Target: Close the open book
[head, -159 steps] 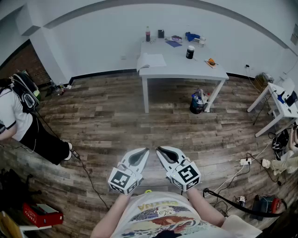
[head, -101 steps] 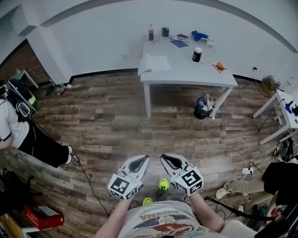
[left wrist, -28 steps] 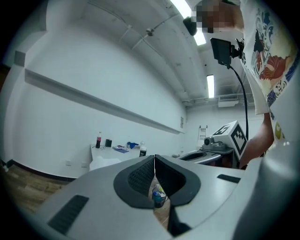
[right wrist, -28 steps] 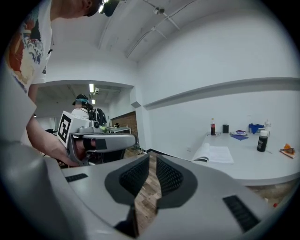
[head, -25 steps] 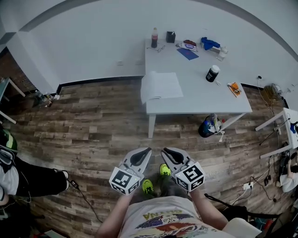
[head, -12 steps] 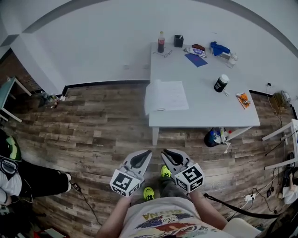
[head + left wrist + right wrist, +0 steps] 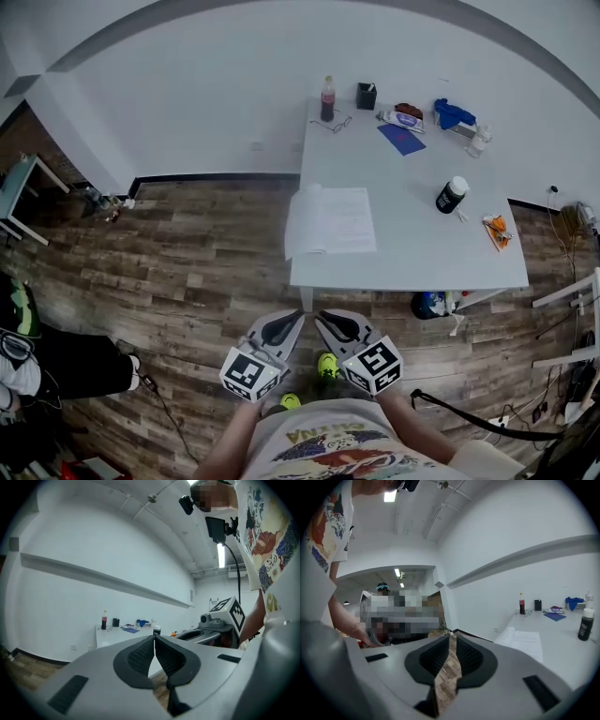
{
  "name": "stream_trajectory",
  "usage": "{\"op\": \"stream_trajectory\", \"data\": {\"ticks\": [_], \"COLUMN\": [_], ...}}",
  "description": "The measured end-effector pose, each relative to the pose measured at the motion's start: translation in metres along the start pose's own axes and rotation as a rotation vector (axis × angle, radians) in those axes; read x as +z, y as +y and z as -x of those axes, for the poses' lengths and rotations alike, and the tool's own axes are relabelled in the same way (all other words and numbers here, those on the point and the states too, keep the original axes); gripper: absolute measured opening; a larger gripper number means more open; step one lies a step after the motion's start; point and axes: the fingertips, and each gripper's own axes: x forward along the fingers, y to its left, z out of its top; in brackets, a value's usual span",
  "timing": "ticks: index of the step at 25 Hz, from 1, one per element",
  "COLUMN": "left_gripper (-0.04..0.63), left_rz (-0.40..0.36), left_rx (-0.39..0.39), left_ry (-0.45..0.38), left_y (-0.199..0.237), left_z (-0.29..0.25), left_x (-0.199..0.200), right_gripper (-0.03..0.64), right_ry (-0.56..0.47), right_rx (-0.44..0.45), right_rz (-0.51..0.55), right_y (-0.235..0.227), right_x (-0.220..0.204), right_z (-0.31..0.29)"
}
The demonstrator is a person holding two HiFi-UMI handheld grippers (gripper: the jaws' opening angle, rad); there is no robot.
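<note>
The open book (image 7: 330, 220) lies flat with white pages up on the near left part of the white table (image 7: 422, 253). It also shows in the right gripper view, where the book (image 7: 525, 641) is ahead and to the right. Both grippers are held side by side over the wooden floor, just short of the table's front edge. My left gripper (image 7: 296, 318) is shut and empty, and its pads (image 7: 143, 654) meet at the tip. My right gripper (image 7: 322, 319) is shut too, with nothing between its pads (image 7: 436, 660).
At the table's far edge stand a cola bottle (image 7: 327, 97), a black box (image 7: 366, 95), glasses (image 7: 339, 122), a blue notebook (image 7: 401, 138) and a blue cloth (image 7: 454, 112). A dark white-capped bottle (image 7: 451, 194) stands right of the book. A bag (image 7: 433, 304) sits under the table. A person (image 7: 23, 352) is at far left.
The table and book have come nearer, down the head view toward the grippers, as the wearer walks up. Both grippers stay shut, side by side.
</note>
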Motion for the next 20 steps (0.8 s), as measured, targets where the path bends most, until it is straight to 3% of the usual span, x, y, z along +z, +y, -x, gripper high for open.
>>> {"op": "stream_trajectory", "data": {"ticks": [13, 20], "left_gripper": [0.014, 0.014], "left_rz": [0.03, 0.001], "left_rx": [0.087, 0.071], "left_ry": [0.023, 0.066], "left_y": [0.027, 0.039], "left_z": [-0.063, -0.087], "left_x": [-0.005, -0.003], "right_gripper": [0.04, 0.04], "right_ry": [0.02, 0.01], "right_rx": [0.081, 0.072], "right_rz": [0.004, -0.025], "right_y": [-0.071, -0.1], "right_x": [0.005, 0.014], "right_z": [-0.012, -0.027]}}
